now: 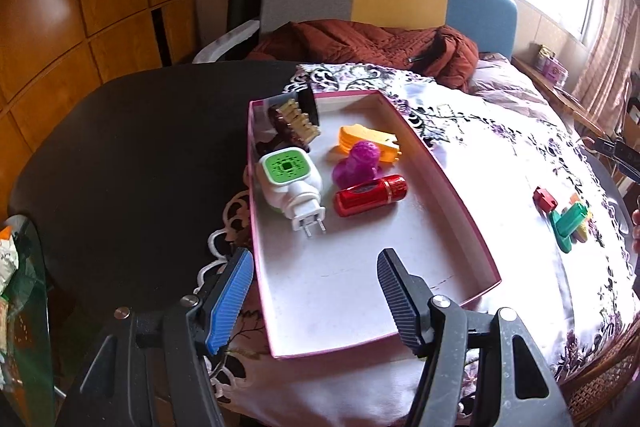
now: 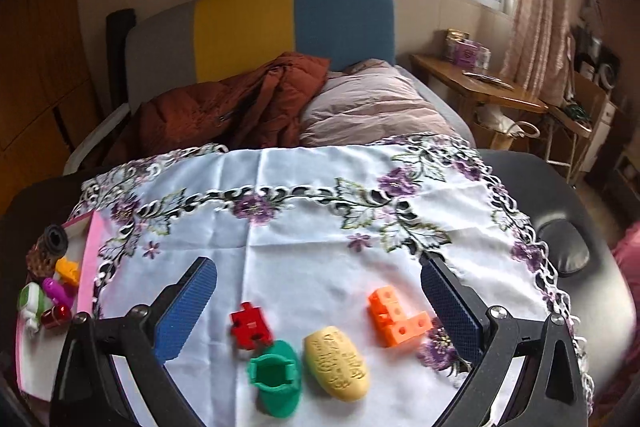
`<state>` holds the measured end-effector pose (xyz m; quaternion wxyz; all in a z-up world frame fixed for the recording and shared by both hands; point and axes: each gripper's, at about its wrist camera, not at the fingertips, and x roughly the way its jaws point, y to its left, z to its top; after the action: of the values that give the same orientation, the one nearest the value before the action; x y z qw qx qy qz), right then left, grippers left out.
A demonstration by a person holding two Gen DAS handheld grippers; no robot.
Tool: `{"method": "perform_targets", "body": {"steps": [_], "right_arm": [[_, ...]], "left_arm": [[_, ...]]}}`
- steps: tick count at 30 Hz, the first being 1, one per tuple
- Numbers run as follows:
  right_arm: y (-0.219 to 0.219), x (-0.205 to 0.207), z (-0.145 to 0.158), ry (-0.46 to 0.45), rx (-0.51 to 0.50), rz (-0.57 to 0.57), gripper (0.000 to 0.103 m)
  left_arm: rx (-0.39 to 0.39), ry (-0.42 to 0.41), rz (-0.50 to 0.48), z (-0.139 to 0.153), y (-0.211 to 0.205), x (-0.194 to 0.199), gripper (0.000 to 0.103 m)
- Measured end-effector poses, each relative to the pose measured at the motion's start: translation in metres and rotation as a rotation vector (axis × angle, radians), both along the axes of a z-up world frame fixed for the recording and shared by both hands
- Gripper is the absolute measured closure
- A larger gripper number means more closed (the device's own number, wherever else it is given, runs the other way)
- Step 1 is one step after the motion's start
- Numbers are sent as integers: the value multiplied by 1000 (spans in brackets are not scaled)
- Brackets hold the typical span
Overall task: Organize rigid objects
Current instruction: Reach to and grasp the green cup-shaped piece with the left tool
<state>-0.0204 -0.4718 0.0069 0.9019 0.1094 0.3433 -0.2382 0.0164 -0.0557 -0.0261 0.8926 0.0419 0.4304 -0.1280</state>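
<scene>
A pink-rimmed white box [image 1: 452, 195] lies on the flowered tablecloth [image 2: 304, 227]. It holds a white and green plug-in device [image 1: 290, 183], a red cylinder [image 1: 370, 195], a purple toy [image 1: 358, 163], an orange-yellow piece [image 1: 366, 141] and a brown toothed piece [image 1: 294, 123]. My left gripper [image 1: 314, 259] hangs open and empty over the box's near end. Over the cloth my right gripper [image 2: 316, 267] is open and empty. Below it lie a red puzzle piece [image 2: 250, 327], a green cup-shaped piece [image 2: 276, 375], a yellow oval [image 2: 336, 363] and orange blocks [image 2: 398, 317].
The cloth covers part of a black round table [image 1: 120, 167]. Behind it stands a grey, yellow and blue armchair [image 2: 280, 23] with a brown jacket [image 2: 224, 111] and a pale cushion [image 2: 372, 107]. A wooden side table [image 2: 480, 87] is at the right.
</scene>
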Motion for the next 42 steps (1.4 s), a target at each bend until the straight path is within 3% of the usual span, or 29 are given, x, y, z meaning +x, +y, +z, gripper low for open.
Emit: {"method": "perform_targets", "body": {"steps": [5, 8, 28, 42], "right_arm": [[-49, -20, -22, -27, 137, -203, 0], [-61, -28, -22, -59, 169, -253, 0], [-75, -40, -26, -96, 273, -304, 0], [-82, -43, -28, -118, 315, -314, 0]], "left_arm": [[20, -5, -44, 1, -19, -1, 38], [27, 0, -69, 1, -33, 0, 38], [64, 13, -329, -3, -139, -6, 38], [-21, 105, -555, -16, -228, -17, 38]]}}
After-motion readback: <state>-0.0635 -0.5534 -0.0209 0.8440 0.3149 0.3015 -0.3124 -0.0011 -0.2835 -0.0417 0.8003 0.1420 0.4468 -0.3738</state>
